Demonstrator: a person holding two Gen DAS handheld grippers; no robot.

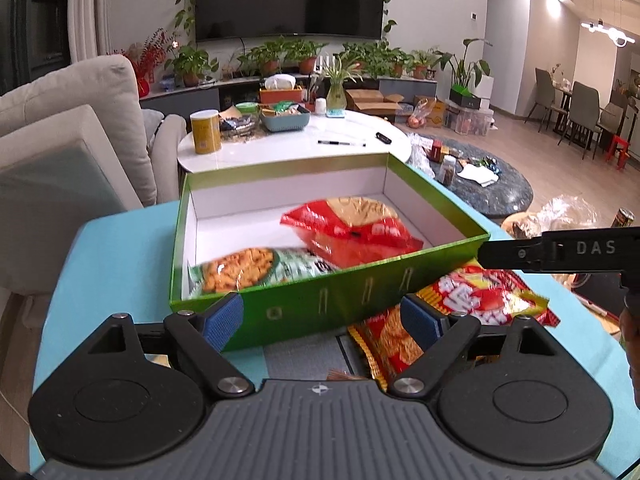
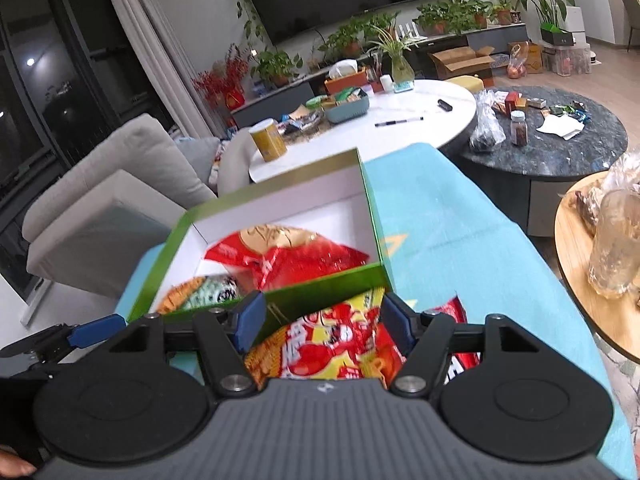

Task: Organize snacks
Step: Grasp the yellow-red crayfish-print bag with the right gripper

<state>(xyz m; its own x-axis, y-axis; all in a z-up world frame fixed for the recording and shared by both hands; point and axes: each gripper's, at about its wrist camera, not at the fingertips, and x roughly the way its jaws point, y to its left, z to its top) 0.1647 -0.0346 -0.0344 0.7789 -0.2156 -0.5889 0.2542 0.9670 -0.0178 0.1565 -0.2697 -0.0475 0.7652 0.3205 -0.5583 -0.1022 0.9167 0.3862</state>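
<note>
A green box [image 1: 280,168] with a white inside stands on the teal table cover [image 1: 112,264]. In it lie a red bag [image 1: 352,232] and a green-white bag of orange snacks [image 1: 248,270]. My left gripper [image 1: 320,316] is open just in front of the box's near wall, with no snack between its blue pads. My right gripper [image 2: 322,322] is shut on a red-and-yellow snack bag [image 2: 332,340], held against the near right corner of the box [image 2: 372,208]. From the left wrist view, that bag [image 1: 480,296] sits under one black finger [image 1: 520,252] of the right gripper.
Beyond the box is a white round table [image 1: 280,152] carrying a yellow canister [image 1: 206,132], a blue basket and a pen. A dark marble table [image 2: 560,156] stands at the right, a wooden side table [image 2: 580,240] with plastic bags nearer. A grey sofa [image 1: 80,128] is on the left.
</note>
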